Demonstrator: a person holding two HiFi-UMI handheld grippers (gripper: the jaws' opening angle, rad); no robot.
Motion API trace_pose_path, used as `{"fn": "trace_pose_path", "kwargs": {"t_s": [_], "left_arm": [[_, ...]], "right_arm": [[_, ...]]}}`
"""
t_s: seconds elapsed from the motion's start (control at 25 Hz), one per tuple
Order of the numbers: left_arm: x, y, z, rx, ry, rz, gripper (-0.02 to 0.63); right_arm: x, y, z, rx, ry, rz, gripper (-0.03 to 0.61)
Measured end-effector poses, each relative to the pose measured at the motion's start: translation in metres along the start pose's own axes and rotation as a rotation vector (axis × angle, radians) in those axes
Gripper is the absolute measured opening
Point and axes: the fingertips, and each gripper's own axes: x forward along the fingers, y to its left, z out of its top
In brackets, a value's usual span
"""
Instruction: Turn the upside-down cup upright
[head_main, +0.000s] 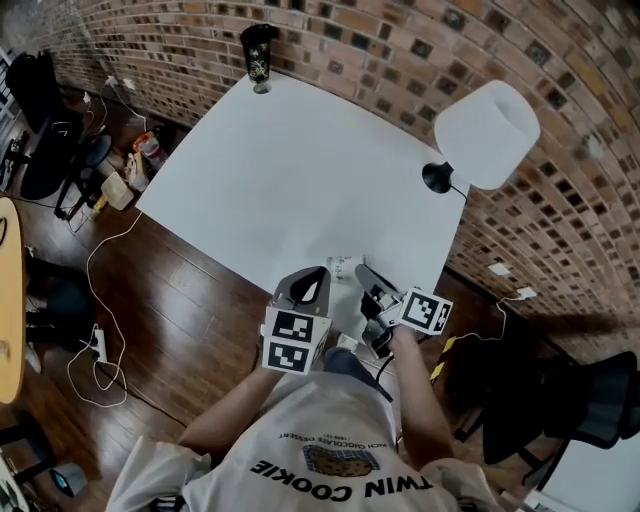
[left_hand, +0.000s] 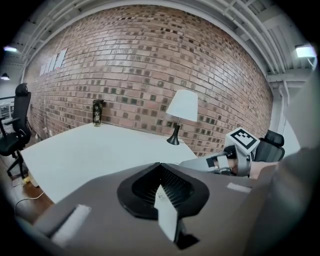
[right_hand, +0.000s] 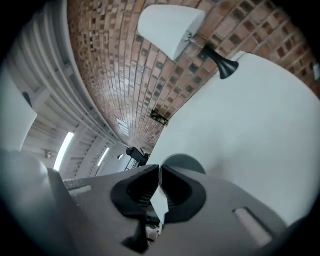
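A small pale cup (head_main: 342, 266) is at the near edge of the white table (head_main: 300, 170), between my two grippers. In the right gripper view it is a grey round shape (right_hand: 187, 161) just past the jaws, blurred, so I cannot tell which way up it is. My right gripper (head_main: 358, 271) (right_hand: 159, 167) is rolled over to one side and shut on the cup's thin wall. My left gripper (head_main: 322, 272) (left_hand: 160, 165) hangs close to the left of the cup, shut and holding nothing. From the left gripper view the right gripper's grey finger (left_hand: 197, 163) shows, with the cup hidden.
A black vase (head_main: 259, 55) (left_hand: 97, 112) stands at the table's far left corner. A white-shaded lamp (head_main: 485, 135) (left_hand: 182, 107) (right_hand: 170, 27) stands at the right by the brick wall. Cables (head_main: 95, 330) and office chairs are on the wooden floor.
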Motion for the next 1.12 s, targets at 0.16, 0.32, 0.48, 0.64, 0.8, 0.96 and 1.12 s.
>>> {"fn": "trace_pose_path", "kwargs": {"t_s": [0.16,0.32,0.48,0.64,0.8,0.96,1.12], "left_arm": [[0.006,-0.002,0.004,0.0,-0.005,0.013,0.003],[0.012,-0.005,0.004,-0.006,0.0,0.024,0.003],[0.013,-0.006,0.005,-0.009,0.004,0.041,0.003],[0.015,-0.006,0.006,-0.013,0.002,0.054,0.003],[0.015,-0.005,0.004,-0.014,0.007,0.061,0.003],[0.015,-0.007,0.002,-0.016,0.007,0.062,0.003],[0.013,-0.006,0.002,-0.018,0.005,0.064,0.003]], "right_arm": [[-0.008,-0.026,-0.003,0.1,0.001,-0.042,0.021],[-0.011,-0.04,-0.001,0.139,0.002,-0.052,0.023],[-0.008,-0.041,0.0,0.165,0.004,0.005,0.028],[-0.009,-0.043,-0.002,0.15,0.017,0.002,0.035],[-0.009,-0.041,-0.003,0.131,0.027,0.016,0.077],[-0.011,-0.044,-0.006,0.129,0.037,-0.003,0.08],[-0.014,-0.042,-0.004,0.116,0.034,0.0,0.08]]}}
